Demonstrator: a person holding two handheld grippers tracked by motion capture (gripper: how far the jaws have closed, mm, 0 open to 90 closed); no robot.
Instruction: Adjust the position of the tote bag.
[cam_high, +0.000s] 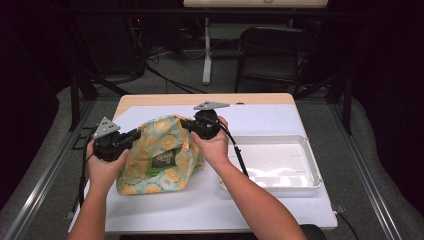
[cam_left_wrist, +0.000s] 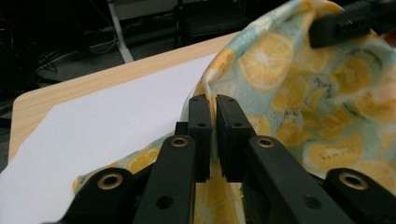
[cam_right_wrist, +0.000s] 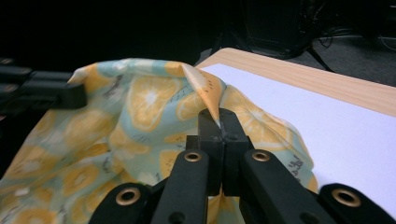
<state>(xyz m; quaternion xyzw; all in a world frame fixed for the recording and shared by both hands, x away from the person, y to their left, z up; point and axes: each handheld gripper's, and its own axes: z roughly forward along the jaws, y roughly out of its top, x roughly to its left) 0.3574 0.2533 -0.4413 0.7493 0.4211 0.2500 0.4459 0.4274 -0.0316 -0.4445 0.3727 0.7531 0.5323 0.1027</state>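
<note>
A cloth bag (cam_high: 170, 175) printed with yellow lemon slices on pale blue stands on the white sheet (cam_high: 200, 205). Something green (cam_high: 162, 159) shows through its mouth. My left gripper (cam_high: 136, 133) is at the bag's left rim. In the left gripper view its jaws (cam_left_wrist: 214, 100) stand almost together with the lemon fabric (cam_left_wrist: 289, 84) pinched between them. My right gripper (cam_high: 184, 122) is at the upper right rim. In the right gripper view it (cam_right_wrist: 218, 114) is shut on a raised fold of the fabric (cam_right_wrist: 201, 84). The rim is held up between the two grippers.
A shallow white tray (cam_high: 310, 165) lies on the sheet to the right of the bag, close to the right forearm. The wooden table edge (cam_high: 165, 100) runs behind the sheet. A folding chair (cam_high: 270, 50) and a stand leg (cam_high: 207, 55) are beyond the table.
</note>
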